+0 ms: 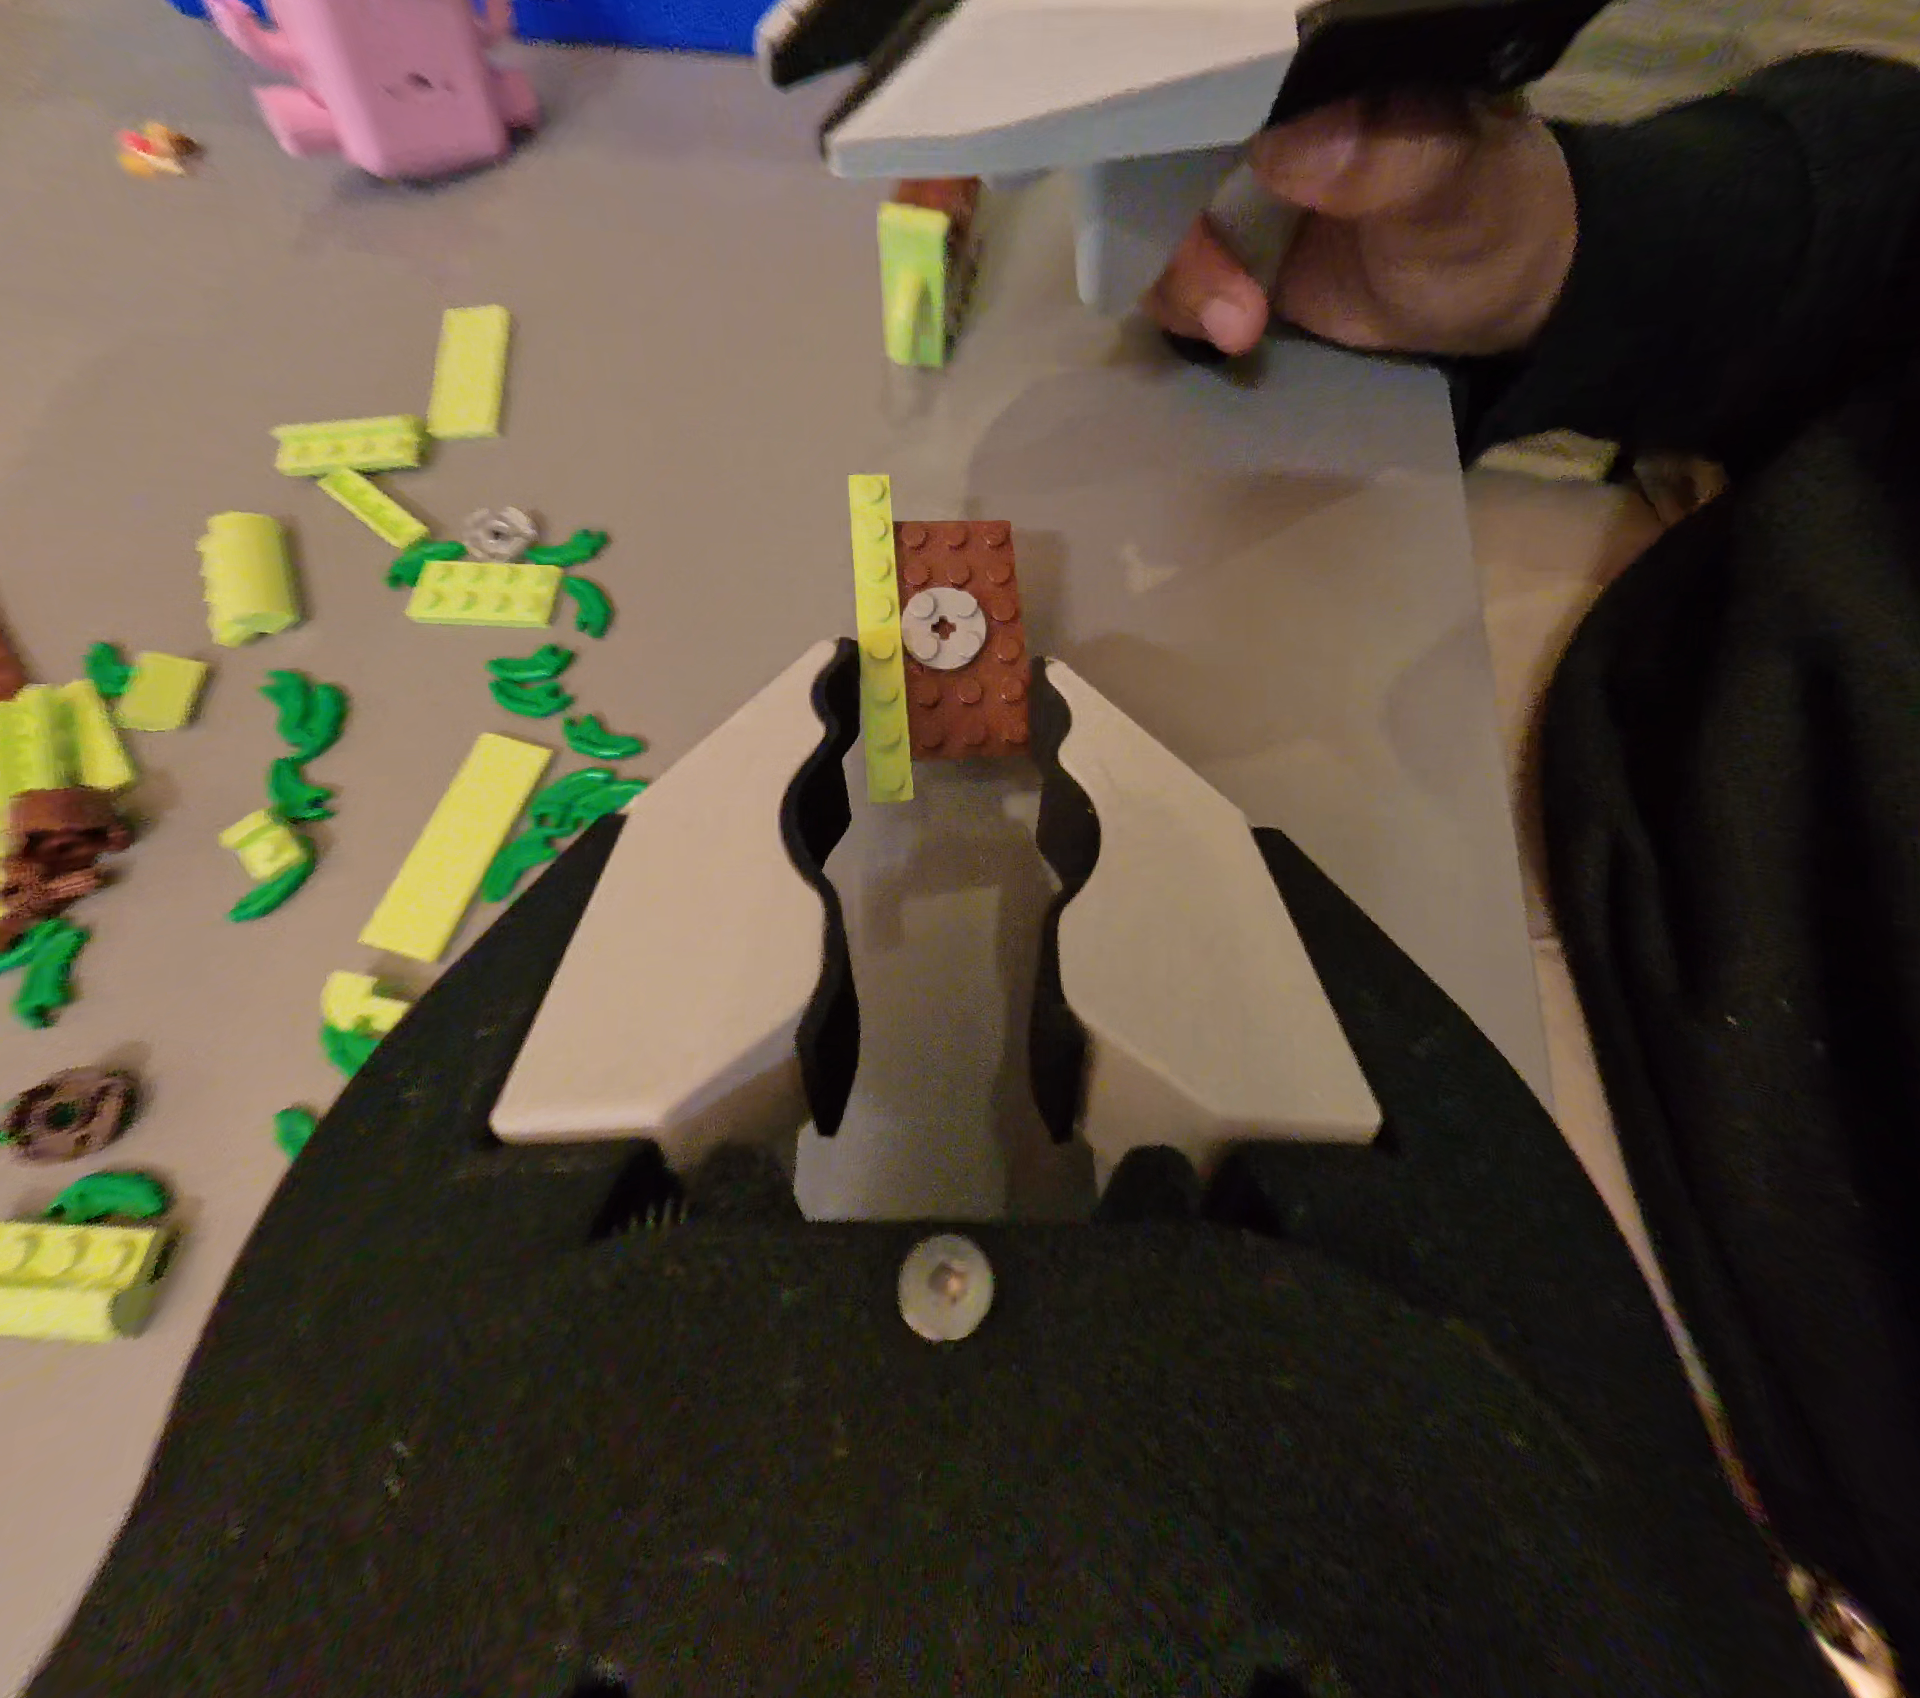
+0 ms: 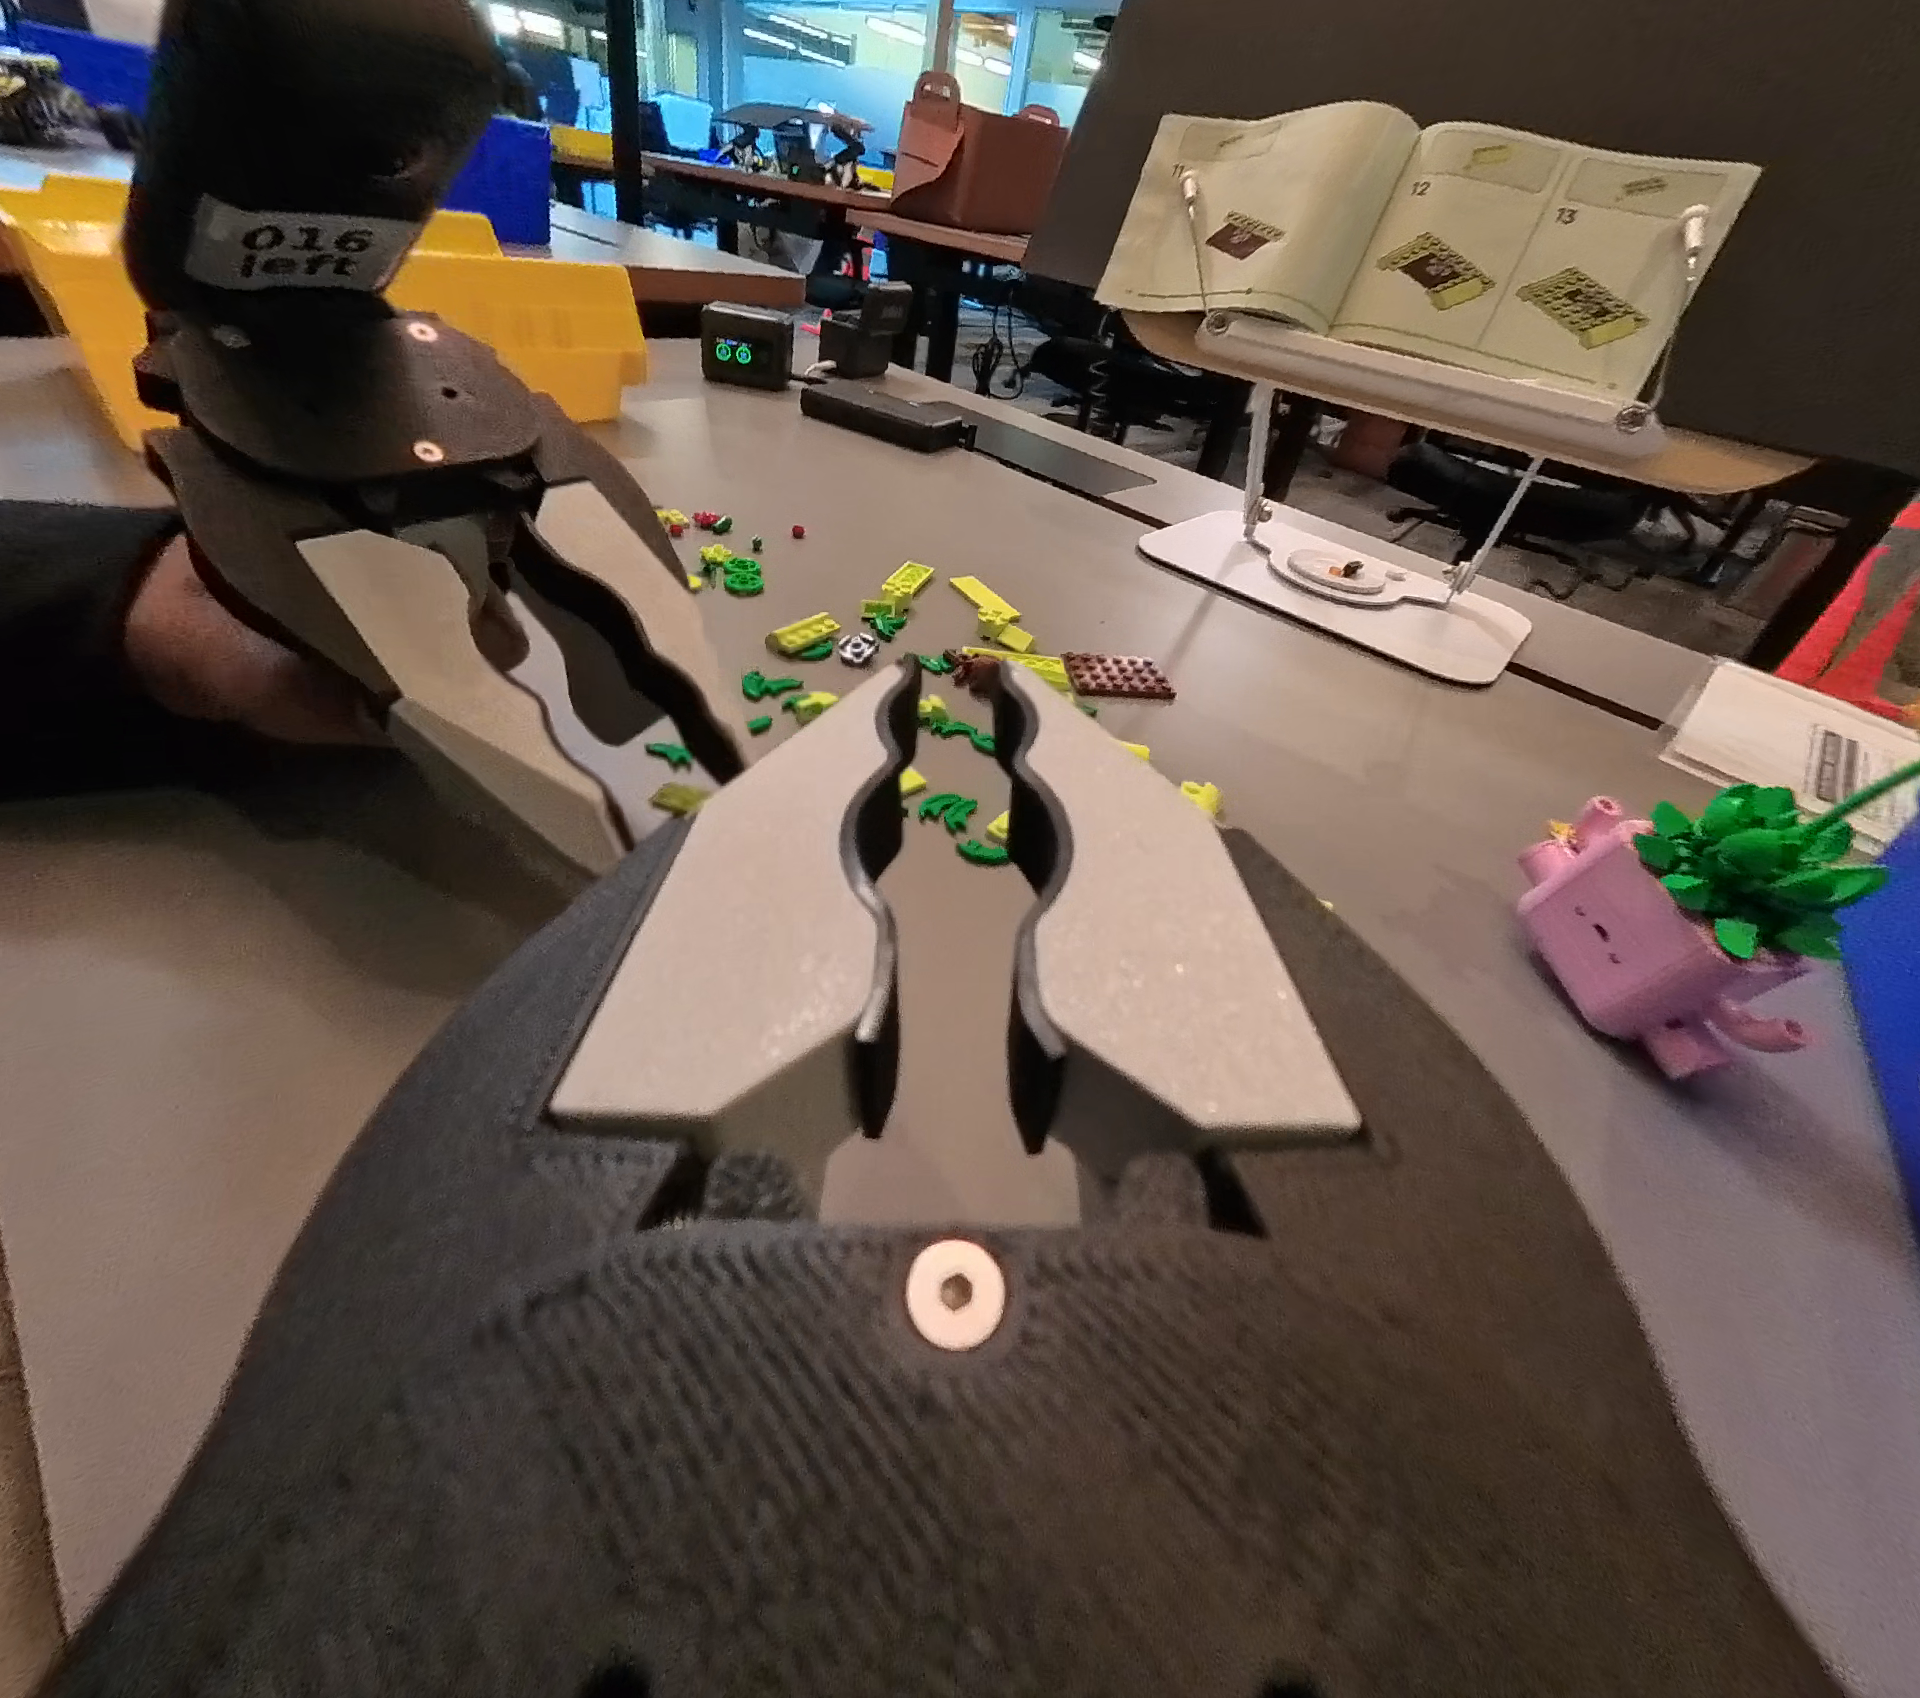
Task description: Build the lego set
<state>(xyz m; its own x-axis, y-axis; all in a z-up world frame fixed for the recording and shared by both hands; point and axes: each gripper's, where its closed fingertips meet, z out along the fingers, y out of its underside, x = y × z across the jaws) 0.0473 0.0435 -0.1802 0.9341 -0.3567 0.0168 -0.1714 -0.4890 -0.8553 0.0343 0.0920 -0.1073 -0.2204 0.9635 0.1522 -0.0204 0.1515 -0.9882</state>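
Only the left wrist view shows the brown plate [image 1: 966, 640]: it lies flat on the grey table [image 1: 675, 298] between the tips of the left gripper [image 1: 940, 672], with a round grey piece [image 1: 943, 630] stuck on its studs and a long lime strip [image 1: 879, 638] along its left edge. The left gripper's fingers stand a moderate gap apart on either side of plate and strip; whether they press on them cannot be told. Left of it lie scattered lime bricks [image 1: 483, 592] and green leaf pieces [image 1: 540, 677], and at far left stands a pink pot figure [image 1: 390, 64] with green foliage. The right gripper [image 1: 821, 90] hangs above the far side of the table, tips pointing left, gripped from beneath by a bare hand [image 1: 1392, 235] in a dark sleeve. The right wrist view alone shows the open instruction booklet [image 2: 1434, 246] on a white stand [image 2: 1340, 599] at far right, and a second brown plate [image 2: 1120, 676] lying loose beyond the gripper tips. There the right gripper [image 2: 956, 677] is tilted low over the table, its fingers narrowly apart with nothing between them, while the left gripper [image 2: 686, 807] slopes steeply down from the upper left.
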